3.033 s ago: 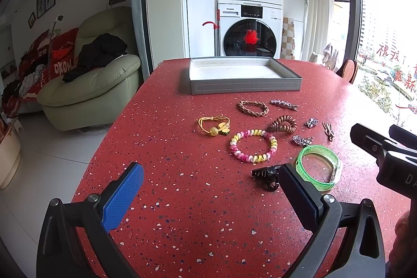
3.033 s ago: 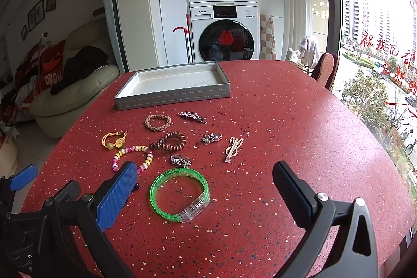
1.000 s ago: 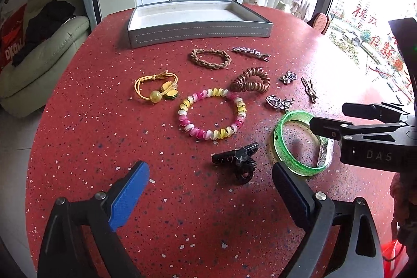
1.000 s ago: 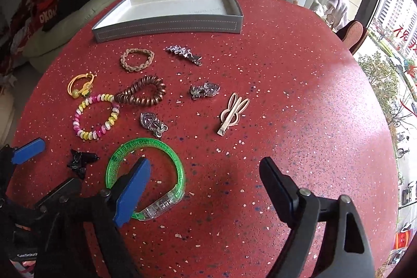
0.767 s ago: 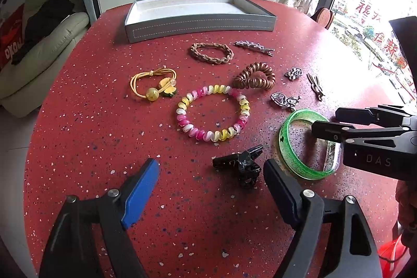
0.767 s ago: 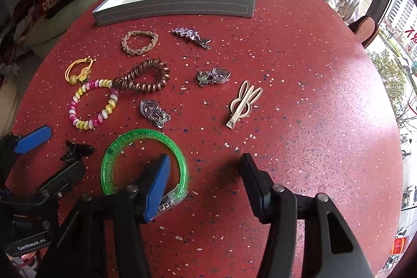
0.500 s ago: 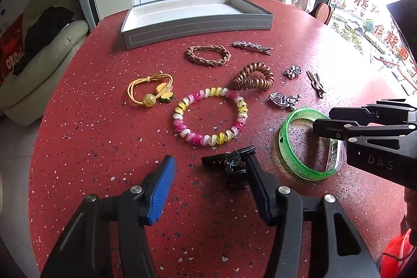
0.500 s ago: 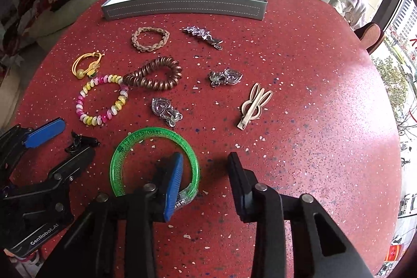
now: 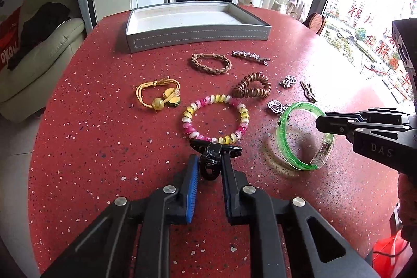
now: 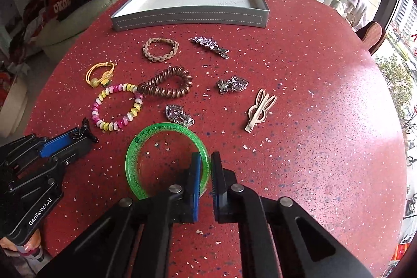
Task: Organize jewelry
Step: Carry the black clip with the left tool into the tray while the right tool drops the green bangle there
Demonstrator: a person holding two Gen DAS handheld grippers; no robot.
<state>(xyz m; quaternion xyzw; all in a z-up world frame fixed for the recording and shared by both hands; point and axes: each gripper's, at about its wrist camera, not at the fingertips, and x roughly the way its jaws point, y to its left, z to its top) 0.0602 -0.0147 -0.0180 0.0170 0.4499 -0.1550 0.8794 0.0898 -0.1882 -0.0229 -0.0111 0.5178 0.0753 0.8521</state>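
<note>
I have 2 grabs going at once, and the job now is to make both sure before anything leaves the table point(image 9: 86, 121). My left gripper point(image 9: 209, 168) is closing on the black hair claw point(image 9: 212, 156), which sits between the 2 pads just below the pink and yellow bead bracelet point(image 9: 216, 119); the pads look to be touching its body, though from this angle I can't be certain they press it firmly, so I should finish the squeeze low on the claw's thick middle, not on its thin wings. My right gripper point(image 10: 206, 168) is clenched on the near rim of the green bangle point(image 10: 146, 142), 1 pad inside the ring and 1 outside, and in the left view the bangle looks tipped up off the table on that side. A rim held at 1 spot will want to swing, so I should lift it straight and slowly and keep it clear of the small silver heart charm point(image 10: 178, 115) that lies against its far edge. The grey tray point(image 10: 190, 14) stands empty at the far side of the table, beyond the other pieces, so I judge both loads should travel high over the brown coil tie point(image 10: 166, 86) and the braided band point(image 10: 160, 48) and be set down apart inside it.
</note>
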